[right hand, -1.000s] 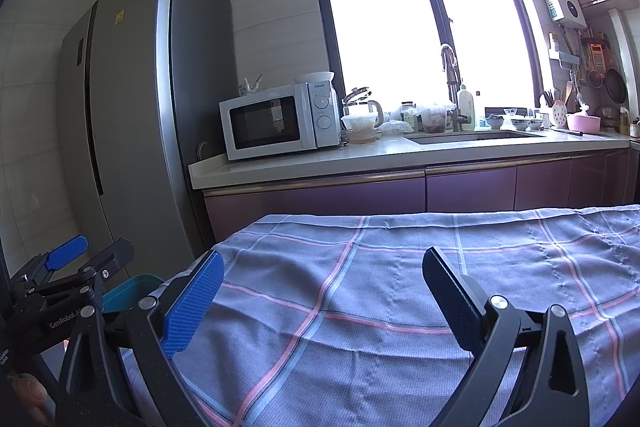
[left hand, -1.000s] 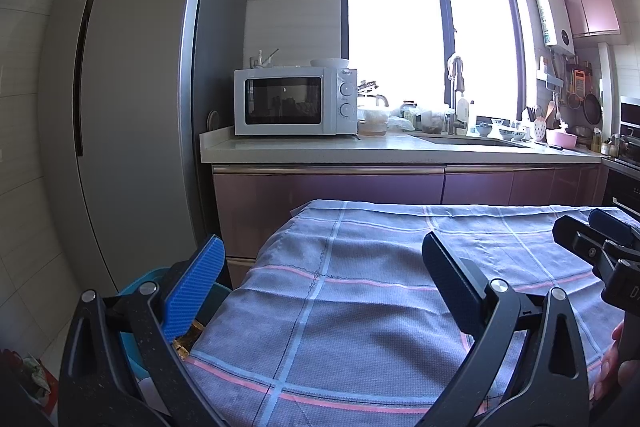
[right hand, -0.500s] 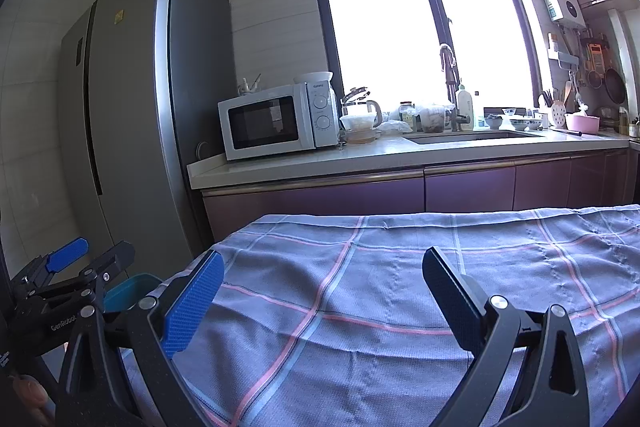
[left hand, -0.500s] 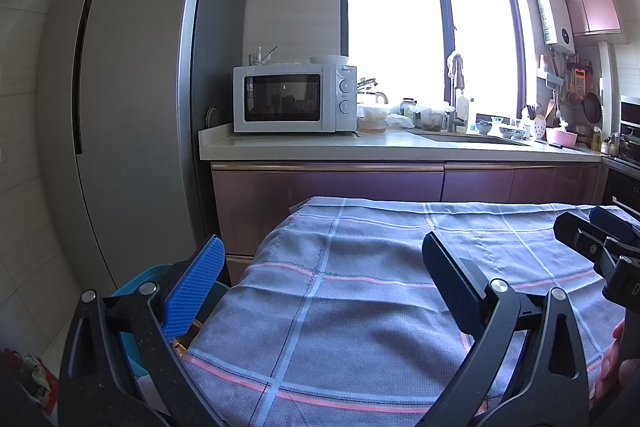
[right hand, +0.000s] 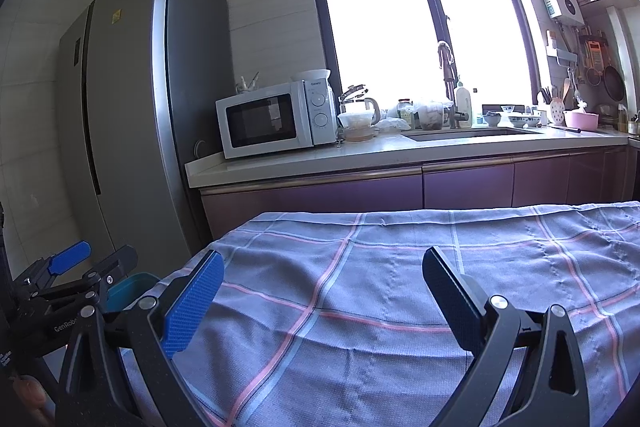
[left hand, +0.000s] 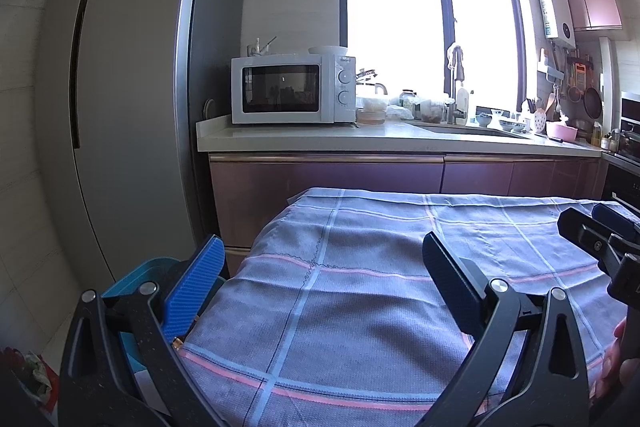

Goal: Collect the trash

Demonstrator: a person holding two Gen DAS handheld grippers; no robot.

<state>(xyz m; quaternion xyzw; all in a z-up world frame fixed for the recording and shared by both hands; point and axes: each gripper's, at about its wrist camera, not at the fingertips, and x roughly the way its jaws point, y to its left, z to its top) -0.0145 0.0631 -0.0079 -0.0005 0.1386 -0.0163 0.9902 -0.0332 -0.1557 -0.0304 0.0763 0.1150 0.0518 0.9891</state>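
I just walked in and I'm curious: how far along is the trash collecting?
Seemingly done: the checked tablecloth shows no litter. In hand: nothing. The left gripper and right gripper are both open and hold nothing above it. Left: a crumpled scrap lies on the floor beside the teal bin. What the bin holds can't be seen.
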